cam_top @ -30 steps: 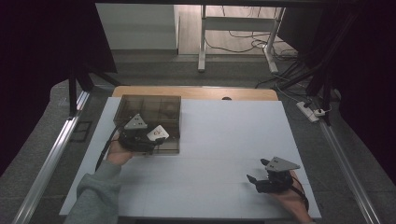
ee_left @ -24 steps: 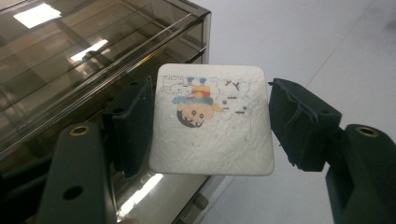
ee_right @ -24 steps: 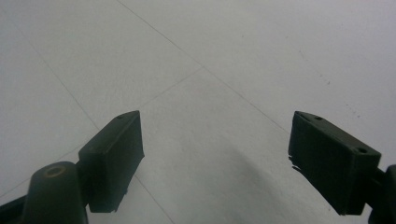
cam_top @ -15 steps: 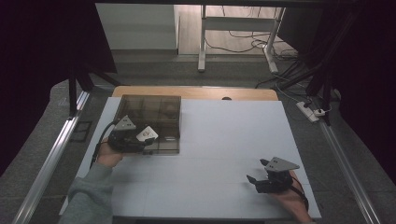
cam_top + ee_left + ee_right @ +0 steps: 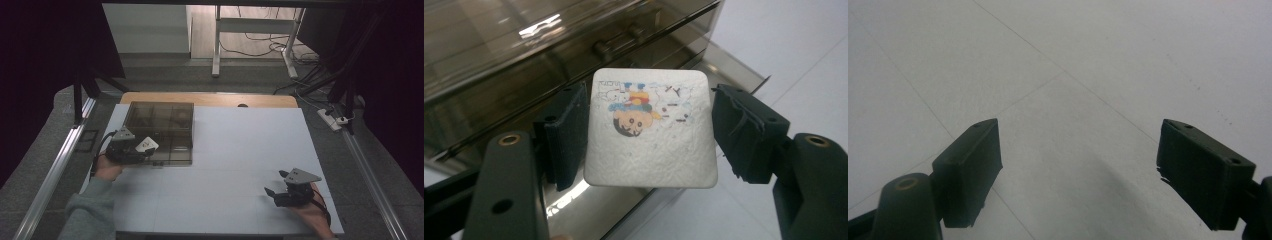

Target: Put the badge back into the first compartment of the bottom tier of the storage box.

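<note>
A white square card point(image 5: 651, 135) with a colourful cartoon figure printed on it sits between the pads of my left gripper point(image 5: 649, 130), which is shut on its two side edges. In the high view that gripper point(image 5: 142, 148) hovers at the front left corner of a smoky, see-through drawer box point(image 5: 160, 122), with the card point(image 5: 147, 145) showing as a pale patch. Just behind the card, a drawer front with a small handle point(image 5: 614, 46) is visible. My right gripper point(image 5: 275, 186) rests low over the white table point(image 5: 240, 145) at the front right, jaws open and nothing between them point(image 5: 1080, 150).
The box stands at the table's back left, near a wooden strip point(image 5: 210, 98) along the far edge. Metal rails point(image 5: 55, 165) run down both sides of the table. Beyond it stand desk legs and cables point(image 5: 300, 75) on the floor.
My left hand has carried the card leftward and slightly down, from over the box's front part to its front left corner. The right gripper has stayed put.
</note>
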Tool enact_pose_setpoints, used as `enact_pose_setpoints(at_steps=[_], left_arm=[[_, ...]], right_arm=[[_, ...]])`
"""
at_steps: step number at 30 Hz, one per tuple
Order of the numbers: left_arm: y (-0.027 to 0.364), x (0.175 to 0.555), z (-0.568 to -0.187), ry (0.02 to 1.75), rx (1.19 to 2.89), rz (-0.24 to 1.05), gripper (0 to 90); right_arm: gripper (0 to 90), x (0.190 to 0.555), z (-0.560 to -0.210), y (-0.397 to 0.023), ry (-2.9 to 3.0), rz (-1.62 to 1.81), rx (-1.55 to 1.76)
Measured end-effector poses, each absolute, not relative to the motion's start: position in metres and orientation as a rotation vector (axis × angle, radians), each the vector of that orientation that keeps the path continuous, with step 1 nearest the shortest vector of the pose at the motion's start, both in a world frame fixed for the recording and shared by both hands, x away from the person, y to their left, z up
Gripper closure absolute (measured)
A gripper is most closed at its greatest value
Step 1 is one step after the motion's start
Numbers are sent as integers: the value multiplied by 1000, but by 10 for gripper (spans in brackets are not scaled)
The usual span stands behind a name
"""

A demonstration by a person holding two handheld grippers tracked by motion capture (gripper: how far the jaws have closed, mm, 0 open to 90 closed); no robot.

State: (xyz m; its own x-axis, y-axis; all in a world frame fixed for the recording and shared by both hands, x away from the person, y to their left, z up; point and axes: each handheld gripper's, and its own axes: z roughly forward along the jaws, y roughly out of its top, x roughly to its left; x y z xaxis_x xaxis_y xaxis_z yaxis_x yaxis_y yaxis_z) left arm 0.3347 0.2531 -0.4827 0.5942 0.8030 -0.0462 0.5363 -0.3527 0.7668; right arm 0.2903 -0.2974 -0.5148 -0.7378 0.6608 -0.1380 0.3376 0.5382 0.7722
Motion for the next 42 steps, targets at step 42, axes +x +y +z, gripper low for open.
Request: enact_pose_setpoints(at_steps=[42], left_arm=[[263,346,-510,1278,2060,504,200]], right_arm=[[184,290,-515,-296,2374,1044,802]])
